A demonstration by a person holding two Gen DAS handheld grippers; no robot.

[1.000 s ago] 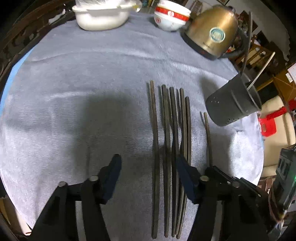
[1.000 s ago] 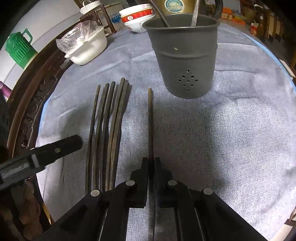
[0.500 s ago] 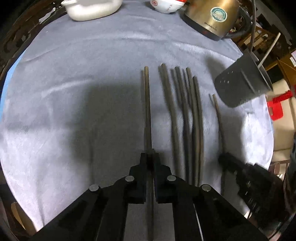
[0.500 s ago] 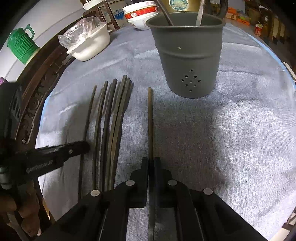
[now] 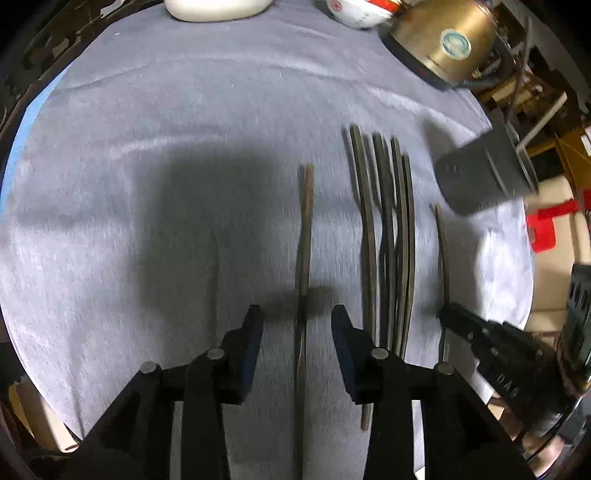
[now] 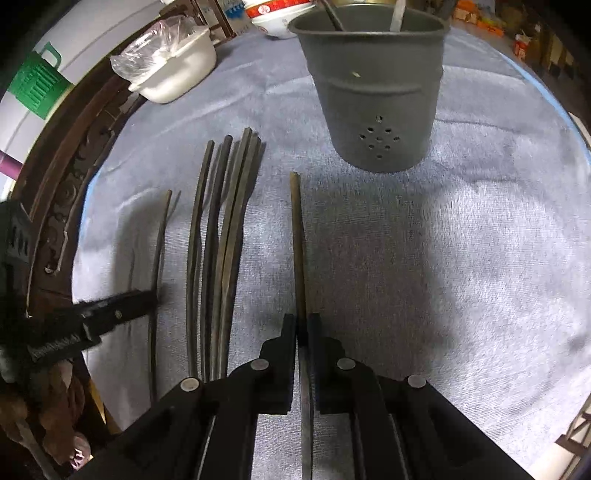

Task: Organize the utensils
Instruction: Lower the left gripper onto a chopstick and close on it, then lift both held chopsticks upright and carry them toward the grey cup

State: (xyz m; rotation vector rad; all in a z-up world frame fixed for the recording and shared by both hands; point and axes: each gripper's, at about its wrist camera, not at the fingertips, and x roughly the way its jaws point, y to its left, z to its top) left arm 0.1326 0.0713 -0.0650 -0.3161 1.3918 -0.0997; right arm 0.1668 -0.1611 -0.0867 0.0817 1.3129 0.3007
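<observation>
Dark chopsticks lie on a grey cloth (image 5: 184, 110). My left gripper (image 5: 297, 314) has its jaws opening; a single chopstick (image 5: 306, 236) runs between the pads, which do not press on it. To its right lies a bundle of several chopsticks (image 5: 388, 240). My right gripper (image 6: 304, 321) is shut on another single chopstick (image 6: 297, 240), which points at the grey perforated utensil holder (image 6: 373, 92). That holder has two utensils standing in it. In the right wrist view the bundle (image 6: 221, 240) and the left gripper's fingers (image 6: 114, 314) are at the left.
A brass kettle (image 5: 443, 40), a red-and-white bowl (image 5: 354, 11) and a white dish (image 6: 173, 74) covered in plastic stand at the far edge. The carved wooden table rim (image 6: 74, 166) curves along the left. A red stool (image 5: 546, 229) is beyond the table.
My left gripper shut on the leftmost chopstick, drew it away from the bundle to the left, and now its jaws stand apart again. The right gripper stays shut on its chopstick.
</observation>
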